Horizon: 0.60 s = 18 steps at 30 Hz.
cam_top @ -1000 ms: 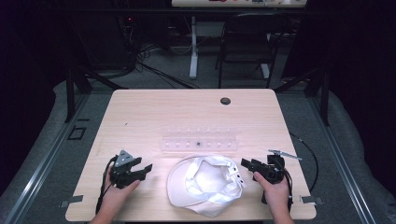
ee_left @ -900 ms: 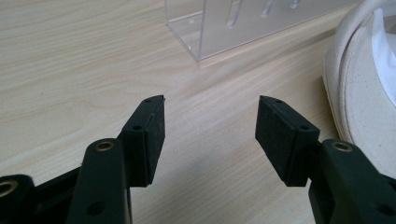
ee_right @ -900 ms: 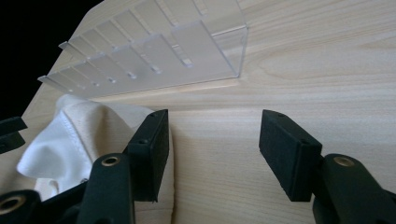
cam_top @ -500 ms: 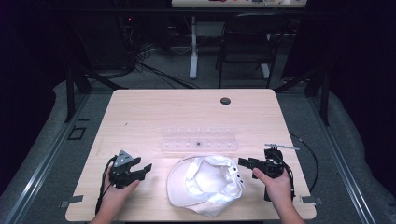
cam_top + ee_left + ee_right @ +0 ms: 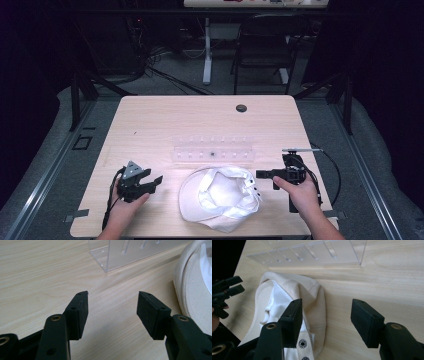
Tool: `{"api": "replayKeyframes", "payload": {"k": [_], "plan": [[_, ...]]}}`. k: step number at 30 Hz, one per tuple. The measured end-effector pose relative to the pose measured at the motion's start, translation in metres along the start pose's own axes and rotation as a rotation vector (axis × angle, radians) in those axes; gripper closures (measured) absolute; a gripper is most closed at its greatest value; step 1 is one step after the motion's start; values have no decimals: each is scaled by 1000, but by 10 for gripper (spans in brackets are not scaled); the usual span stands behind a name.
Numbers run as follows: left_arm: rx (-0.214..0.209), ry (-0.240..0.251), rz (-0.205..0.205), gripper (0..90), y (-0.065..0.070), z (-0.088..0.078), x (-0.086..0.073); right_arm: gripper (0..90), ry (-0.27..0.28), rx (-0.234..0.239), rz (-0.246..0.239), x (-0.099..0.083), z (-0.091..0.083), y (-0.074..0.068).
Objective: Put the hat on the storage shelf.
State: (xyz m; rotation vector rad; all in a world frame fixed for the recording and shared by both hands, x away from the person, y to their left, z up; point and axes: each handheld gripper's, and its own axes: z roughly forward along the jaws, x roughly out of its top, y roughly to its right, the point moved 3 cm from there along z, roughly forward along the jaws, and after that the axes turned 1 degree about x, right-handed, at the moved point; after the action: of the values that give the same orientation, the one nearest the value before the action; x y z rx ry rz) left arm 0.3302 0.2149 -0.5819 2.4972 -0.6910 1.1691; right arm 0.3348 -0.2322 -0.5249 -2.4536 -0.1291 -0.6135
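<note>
A white cap [image 5: 220, 197] lies upside down near the table's front edge, between the two hands. My left gripper [image 5: 155, 181] rests on the table to its left, open and holding nothing. In the left gripper view its jaws [image 5: 112, 307] stand wide over bare wood, with the cap's brim [image 5: 192, 290] at the right. My right gripper [image 5: 262, 176] is open just right of the cap, pointing at it. In the right gripper view the left jaw overlaps the cap's back strap [image 5: 287, 297] and the gripper [image 5: 325, 312] holds nothing.
A clear acrylic rack [image 5: 212, 150] with several slots lies across the table behind the cap, and shows as rack [image 5: 130, 252] and rack [image 5: 312, 252] in the gripper views. A dark grommet hole [image 5: 241, 108] sits near the far edge. The left gripper [image 5: 227, 290] appears beyond the cap.
The right hand has shifted its gripper slightly and turned it a little toward the cap. The left gripper and the cap have stayed in place.
</note>
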Motion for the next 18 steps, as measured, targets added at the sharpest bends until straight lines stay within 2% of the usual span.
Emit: {"api": "replayKeyframes", "payload": {"k": [4, 8, 10, 18], "plan": [[0, -1, -1, 431, 0, 0, 0, 414, -26, 8, -7, 3, -2, -5], [4, -4, 2, 431, 0, 0, 0, 401, -74, 14, -17, 5, -4, -11], [5, -5, 3, 431, 0, 0, 0, 398, -79, 8, -13, 5, -4, -12], [2, -3, -2, 431, 0, 0, 0, 385, -156, 54, -22, -2, 1, -18]]}}
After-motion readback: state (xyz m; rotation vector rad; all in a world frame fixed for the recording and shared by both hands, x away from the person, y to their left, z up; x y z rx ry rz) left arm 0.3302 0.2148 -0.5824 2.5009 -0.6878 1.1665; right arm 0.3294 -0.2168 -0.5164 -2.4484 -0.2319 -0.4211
